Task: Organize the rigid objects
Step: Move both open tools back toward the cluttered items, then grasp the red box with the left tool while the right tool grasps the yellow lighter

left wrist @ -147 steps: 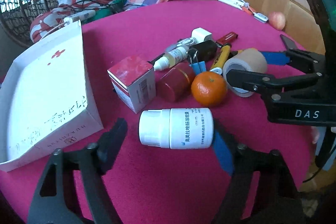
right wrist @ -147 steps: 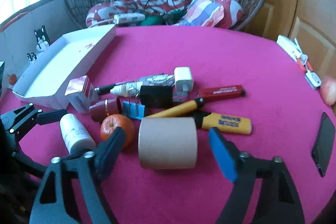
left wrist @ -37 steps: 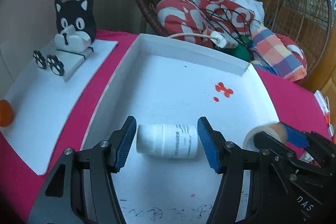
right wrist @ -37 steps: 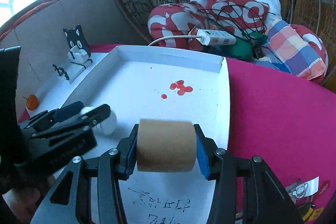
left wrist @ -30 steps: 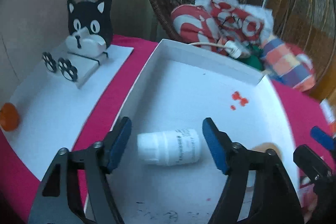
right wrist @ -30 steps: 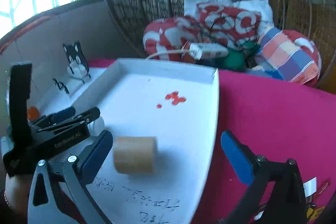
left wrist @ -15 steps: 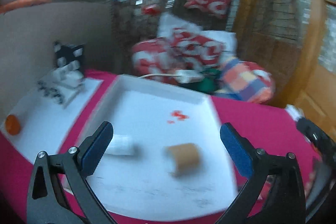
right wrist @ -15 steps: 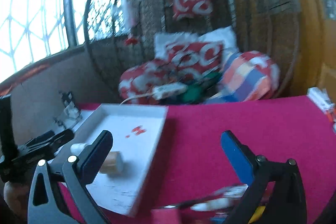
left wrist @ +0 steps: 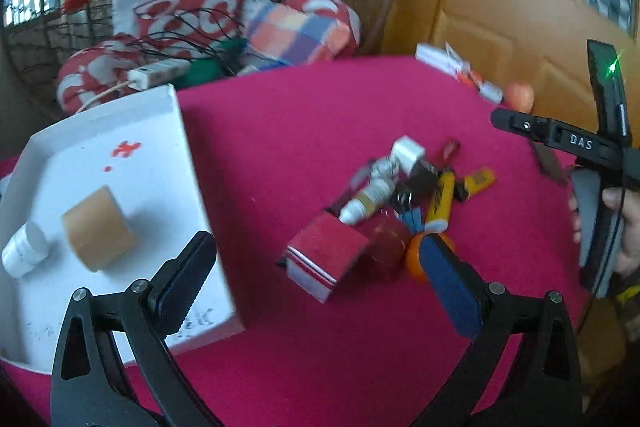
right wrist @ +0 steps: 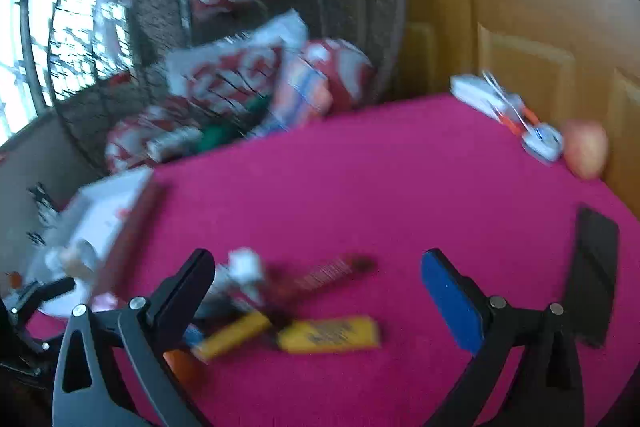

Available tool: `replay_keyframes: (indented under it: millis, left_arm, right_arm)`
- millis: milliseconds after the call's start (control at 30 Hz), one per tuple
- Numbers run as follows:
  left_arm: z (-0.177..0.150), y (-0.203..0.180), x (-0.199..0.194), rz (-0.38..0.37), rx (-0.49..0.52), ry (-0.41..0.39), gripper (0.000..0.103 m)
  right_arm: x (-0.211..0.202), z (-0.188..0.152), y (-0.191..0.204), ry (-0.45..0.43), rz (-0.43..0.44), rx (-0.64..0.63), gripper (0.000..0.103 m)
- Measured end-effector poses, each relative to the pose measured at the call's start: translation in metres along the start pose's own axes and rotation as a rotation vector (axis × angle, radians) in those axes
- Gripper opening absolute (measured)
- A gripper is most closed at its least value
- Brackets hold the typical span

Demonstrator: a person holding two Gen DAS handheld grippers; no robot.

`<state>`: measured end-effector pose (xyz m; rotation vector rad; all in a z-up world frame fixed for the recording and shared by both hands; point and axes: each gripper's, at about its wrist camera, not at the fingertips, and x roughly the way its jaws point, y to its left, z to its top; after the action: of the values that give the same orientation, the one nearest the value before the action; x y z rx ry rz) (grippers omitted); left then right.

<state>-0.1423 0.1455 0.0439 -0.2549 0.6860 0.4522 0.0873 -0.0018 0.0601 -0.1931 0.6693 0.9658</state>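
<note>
— What has changed since a second ago?
— Both grippers have swung away from the white box (left wrist: 188, 163) toward the clutter on the pink surface (left wrist: 320, 115). The tape roll (left wrist: 98, 229) and the white pill bottle (left wrist: 24, 247), carried earlier, now lie inside the box, side by side near its left end.

— And the jaws?
— The left gripper (left wrist: 316, 273) has just been opening; its jaws stand wide, gripping nothing, above a red-and-white carton (left wrist: 326, 259). The right gripper (right wrist: 316, 285) is spread wide and empty too, over a yellow utility knife (right wrist: 330, 335); its view is blurred.

— What waits on the surface?
— A heap: the carton, a dark red cylinder (left wrist: 386, 245), an orange (left wrist: 418, 259) partly behind the left gripper's blue pad, a small dropper bottle (left wrist: 366, 203), a white plug (left wrist: 408, 153) and a yellow marker (left wrist: 440, 201). A dark phone (right wrist: 592, 271) lies well apart at the right.
</note>
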Motion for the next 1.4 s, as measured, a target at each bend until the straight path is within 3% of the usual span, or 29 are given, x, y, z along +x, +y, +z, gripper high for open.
replay_keyframes:
  millis: [167,333,400,467,567,667,800,867,1000,1100,1200,1233,1267,1300,1333,1400]
  left_arm:
    - [-0.002,-0.008,0.012,0.007,0.073,0.026,0.097]
    - [-0.005,-0.006,0.017,-0.018,0.101,0.055,0.096]
    - [-0.005,-0.003,0.021,-0.046,0.084,0.066,0.089]
    - [-0.003,0.000,0.027,-0.053,0.069,0.088,0.076]
    - [-0.003,0.001,0.029,-0.057,0.066,0.099,0.072]
    - [-0.005,-0.006,0.027,-0.064,0.100,0.104,0.067]
    - [-0.006,-0.018,0.025,-0.098,0.123,0.115,0.065]
    - [-0.004,-0.022,0.024,-0.126,0.108,0.114,0.065]
    - [-0.004,-0.025,0.029,-0.026,0.115,0.121,0.065]
    - [-0.009,-0.024,0.029,-0.021,0.114,0.127,0.065]
    - [-0.012,-0.027,0.027,-0.012,0.135,0.123,0.065]
    - [-0.013,-0.028,0.026,-0.006,0.140,0.120,0.058]
    - [-0.014,-0.029,0.026,0.008,0.145,0.119,0.045]
    - [-0.014,-0.028,0.026,0.013,0.142,0.123,0.038]
    - [-0.015,-0.027,0.027,0.020,0.131,0.126,0.031]
    - [-0.017,-0.021,0.024,0.005,0.081,0.118,0.031]
  right_arm:
    - [0.012,-0.015,0.000,0.071,0.038,-0.157,0.103]
    - [0.028,-0.008,0.016,0.135,0.219,-0.389,0.103]
    - [0.038,-0.007,0.029,0.165,0.270,-0.464,0.103]
    - [0.050,-0.011,0.037,0.205,0.287,-0.522,0.101]
    - [0.066,-0.018,0.036,0.291,0.311,-0.524,0.079]
    - [0.055,-0.029,0.033,0.284,0.336,-0.543,0.078]
    - [0.039,-0.039,0.034,0.305,0.393,-0.547,0.059]
    - [0.035,-0.042,0.035,0.294,0.378,-0.540,0.056]
    - [0.038,-0.041,0.034,0.273,0.298,-0.531,0.055]
    - [0.040,-0.040,0.039,0.270,0.251,-0.531,0.052]
    - [0.037,-0.041,0.040,0.270,0.232,-0.517,0.038]
    - [0.037,-0.041,0.040,0.271,0.229,-0.511,0.035]
    - [0.036,-0.041,0.039,0.270,0.226,-0.503,0.033]
    - [0.035,-0.041,0.039,0.268,0.221,-0.496,0.022]
    - [0.035,-0.041,0.038,0.267,0.220,-0.486,0.023]
    - [0.031,-0.043,0.034,0.252,0.207,-0.463,0.023]
